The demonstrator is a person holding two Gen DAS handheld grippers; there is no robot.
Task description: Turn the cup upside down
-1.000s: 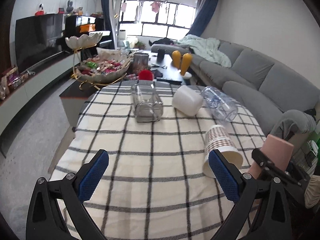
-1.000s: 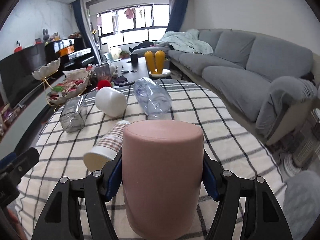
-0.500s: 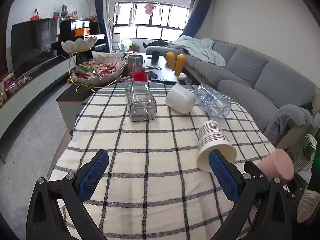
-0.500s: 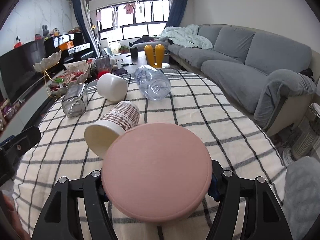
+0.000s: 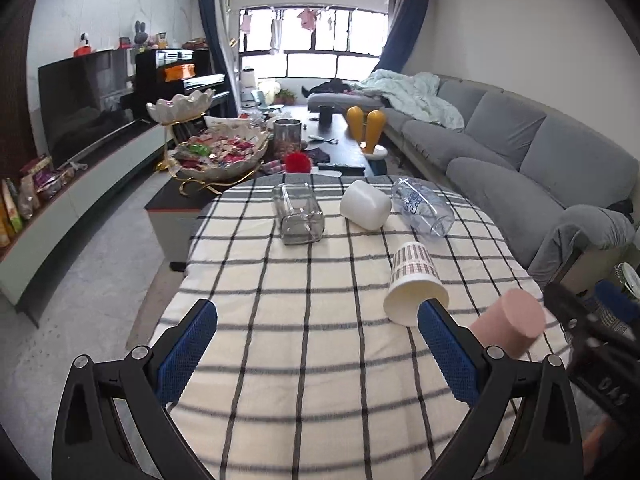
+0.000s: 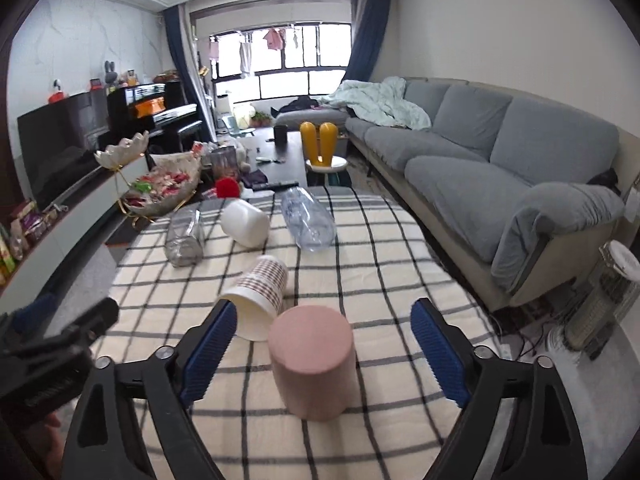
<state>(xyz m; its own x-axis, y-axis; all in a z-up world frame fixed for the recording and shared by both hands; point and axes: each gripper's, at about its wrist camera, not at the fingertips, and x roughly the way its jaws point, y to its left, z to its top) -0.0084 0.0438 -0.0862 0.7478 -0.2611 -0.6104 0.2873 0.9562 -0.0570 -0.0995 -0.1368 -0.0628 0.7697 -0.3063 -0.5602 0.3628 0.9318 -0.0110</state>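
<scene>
A pink cup (image 6: 312,364) stands upside down on the checked tablecloth (image 6: 392,272), its flat base up. My right gripper (image 6: 320,356) is open, its blue pads spread wide on either side of the cup and not touching it. In the left wrist view the pink cup (image 5: 508,324) shows at the right, just past my left gripper's right finger. My left gripper (image 5: 316,352) is open and empty over the near part of the table.
On their sides on the table lie a checked paper cup (image 6: 256,300), a white cup (image 6: 246,224), a clear plastic cup (image 6: 308,220) and a square glass jar (image 6: 184,238). A grey sofa (image 6: 500,168) runs along the right. A candy bowl (image 5: 220,152) stands beyond the table.
My right gripper has opened and let go of the pink cup, which now stands base up on the cloth. Both grippers have pulled back a little.
</scene>
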